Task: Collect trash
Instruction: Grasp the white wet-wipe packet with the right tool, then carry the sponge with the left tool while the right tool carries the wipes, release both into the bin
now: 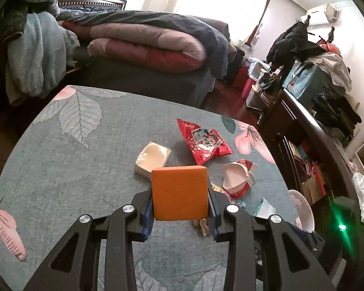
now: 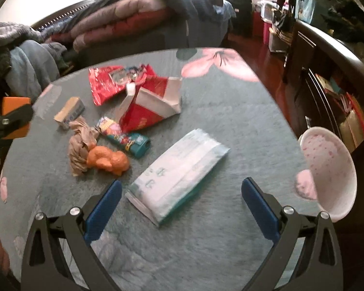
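The left claw [image 1: 180,195] pinched a smooth orange block [image 1: 179,191] above the fuzzy floral worktop [image 1: 85,169]; the right claw [image 2: 182,194] hung spread over a blurred, crinkled white-and-teal pouch [image 2: 177,177].

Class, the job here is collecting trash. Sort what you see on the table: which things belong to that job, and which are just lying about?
Belongs to the job:
- red snack bag
- torn red-and-white carton
- crumpled brown paper
- pale blue-white packet
- small candy wrapper

Just lying about:
- pink-patterned bowl
- orange toy figure
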The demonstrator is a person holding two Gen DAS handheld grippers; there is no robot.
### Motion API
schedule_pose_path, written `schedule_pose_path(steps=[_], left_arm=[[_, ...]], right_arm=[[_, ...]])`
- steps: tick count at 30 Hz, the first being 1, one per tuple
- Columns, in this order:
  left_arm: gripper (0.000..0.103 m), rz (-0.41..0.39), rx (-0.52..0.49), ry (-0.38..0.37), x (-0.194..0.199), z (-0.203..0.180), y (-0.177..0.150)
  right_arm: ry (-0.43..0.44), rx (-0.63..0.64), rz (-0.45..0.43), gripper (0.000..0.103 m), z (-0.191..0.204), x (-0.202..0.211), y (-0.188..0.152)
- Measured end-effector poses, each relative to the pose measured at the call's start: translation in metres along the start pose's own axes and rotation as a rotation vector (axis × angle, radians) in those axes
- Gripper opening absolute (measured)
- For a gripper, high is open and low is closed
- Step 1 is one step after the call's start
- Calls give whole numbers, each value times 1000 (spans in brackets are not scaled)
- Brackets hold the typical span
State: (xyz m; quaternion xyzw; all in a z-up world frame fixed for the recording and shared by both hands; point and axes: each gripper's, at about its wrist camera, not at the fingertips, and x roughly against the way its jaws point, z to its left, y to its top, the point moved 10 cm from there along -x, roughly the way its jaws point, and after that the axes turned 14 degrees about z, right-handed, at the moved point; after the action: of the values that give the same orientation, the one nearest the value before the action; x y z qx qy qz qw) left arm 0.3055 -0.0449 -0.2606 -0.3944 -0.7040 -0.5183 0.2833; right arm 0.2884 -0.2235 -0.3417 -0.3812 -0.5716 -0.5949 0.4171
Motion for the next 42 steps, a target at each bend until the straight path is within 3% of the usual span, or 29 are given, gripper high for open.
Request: schedule_pose_path(steps=[6,9,11,21,33,42], left_arm=[[36,-11,-7,-12,5,3,-1],[36,-13,-10,-16,7,4,-1],[36,-15,-9,-22,9,4,-2],[35,-36,-17,-25,24,-2,-4],[35,-53,-48,-2,42,-20,-10],[35,-59,-159,-21,44,-77,-14]], right_arm=[[-61,-13,-23,97,7,-6,8],[-59,0,-38,74,9,0,8],[-50,3,-36,51,8,3,7],[75,-33,-93,49,-10,44,-7],[88,-44,-140,49,-26,78,-28],[69,-127,-198,49,-77,105,-38]])
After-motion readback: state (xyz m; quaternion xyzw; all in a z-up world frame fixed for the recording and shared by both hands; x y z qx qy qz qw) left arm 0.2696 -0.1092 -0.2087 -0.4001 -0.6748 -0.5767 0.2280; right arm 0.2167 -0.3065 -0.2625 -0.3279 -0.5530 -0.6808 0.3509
